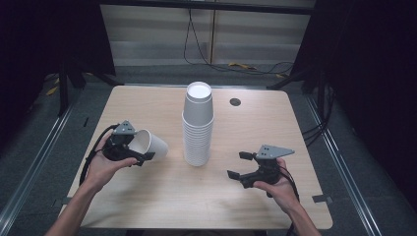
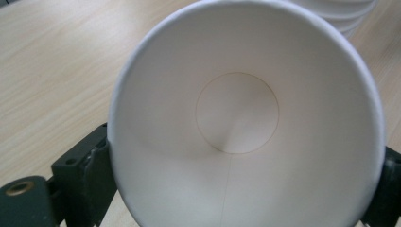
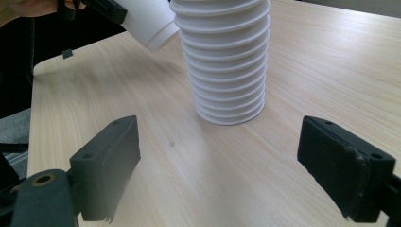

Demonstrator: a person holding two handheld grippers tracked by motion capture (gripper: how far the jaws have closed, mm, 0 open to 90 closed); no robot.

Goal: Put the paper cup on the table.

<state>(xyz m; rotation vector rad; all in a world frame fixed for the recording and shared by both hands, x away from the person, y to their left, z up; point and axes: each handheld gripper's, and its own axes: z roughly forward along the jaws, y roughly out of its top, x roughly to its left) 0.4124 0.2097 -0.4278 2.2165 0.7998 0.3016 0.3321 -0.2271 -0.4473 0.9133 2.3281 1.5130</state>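
Observation:
A tall stack of white paper cups (image 1: 198, 125) stands upside down at the table's middle, and it rises ahead in the right gripper view as the stack (image 3: 226, 56). My left gripper (image 1: 140, 150) is shut on a single white paper cup (image 1: 149, 143), held on its side above the table left of the stack. That cup's open mouth faces the left gripper view, where the single cup (image 2: 246, 118) sits between the two jaws. My right gripper (image 1: 236, 166) stands open and holds nothing, to the right of the stack and nearer the front. The held cup (image 3: 149, 21) shows at that view's upper left.
The wooden table (image 1: 147, 201) has a round cable hole (image 1: 235, 102) at the back right of the stack. Cables lie on the floor beyond the far edge. Bare tabletop spreads in front of both grippers.

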